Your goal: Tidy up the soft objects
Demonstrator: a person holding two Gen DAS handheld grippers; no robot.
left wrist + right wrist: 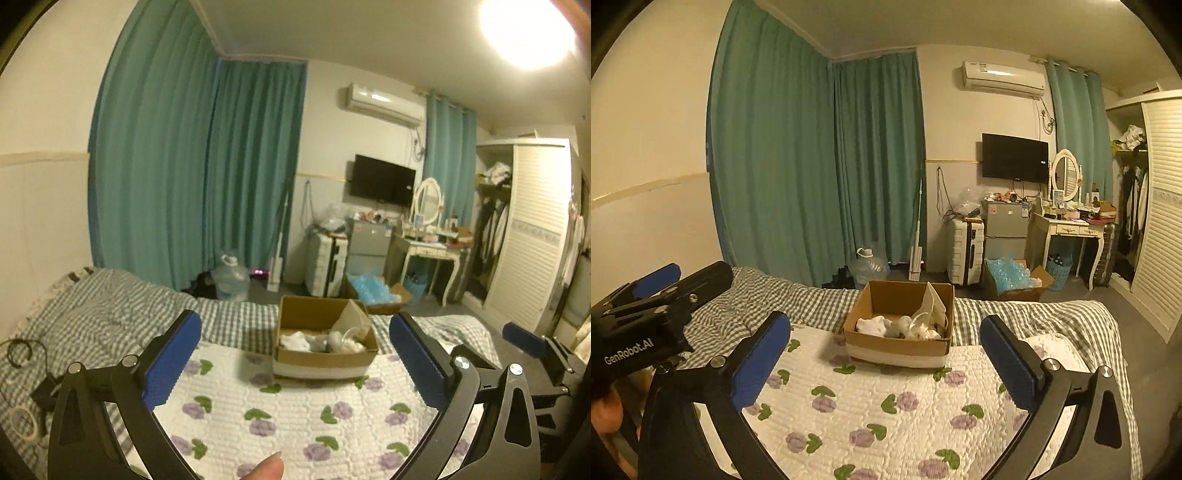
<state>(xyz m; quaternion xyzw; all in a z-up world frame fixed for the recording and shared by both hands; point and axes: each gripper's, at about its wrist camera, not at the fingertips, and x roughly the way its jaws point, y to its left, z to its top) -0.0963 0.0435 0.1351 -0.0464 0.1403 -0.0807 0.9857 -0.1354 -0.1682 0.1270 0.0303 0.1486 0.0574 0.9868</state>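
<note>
So, box: cardboard box point(899, 334) on the floral quilt point(886, 410), white soft stuff inside
left gripper point(295, 354): jaws spread wide, nothing between
right gripper point(885, 354): same, wide and empty

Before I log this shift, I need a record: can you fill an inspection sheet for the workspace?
Surface: white quilted blanket with purple flowers over grey checked bedding.
Job's things: open brown cardboard box holding white soft items.
Clutter: roll of tape on the bed.
Grippers: left claw and right claw both open, empty.
Cables: black cord on bedding.
Surroundings: teal curtains, black wall television, white dressing table.
</note>
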